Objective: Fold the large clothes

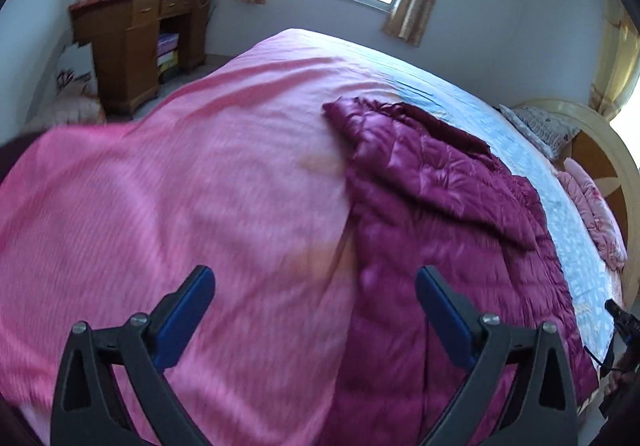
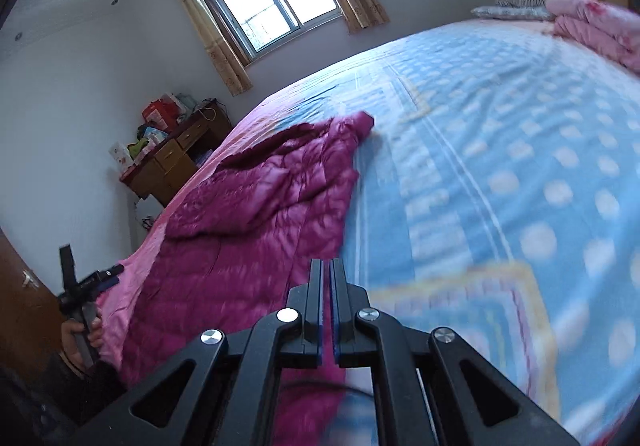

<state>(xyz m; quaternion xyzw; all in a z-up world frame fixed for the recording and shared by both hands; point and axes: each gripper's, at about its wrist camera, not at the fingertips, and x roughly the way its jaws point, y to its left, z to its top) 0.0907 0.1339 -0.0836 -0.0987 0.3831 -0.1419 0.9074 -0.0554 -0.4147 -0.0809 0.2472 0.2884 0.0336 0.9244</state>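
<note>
Coat (image 1: 440,213) lengthwise along bed (image 1: 180,185) (crumpled)

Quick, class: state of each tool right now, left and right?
Left tool: open, holding nothing, above the maroon quilted coat.
Right tool: shut; nothing visibly held between its fingers.

Shiny magenta quilted down coat (image 1: 440,205), spread lengthwise on bed, partly folded over itself, crumpled sleeve end toward the far side
</note>
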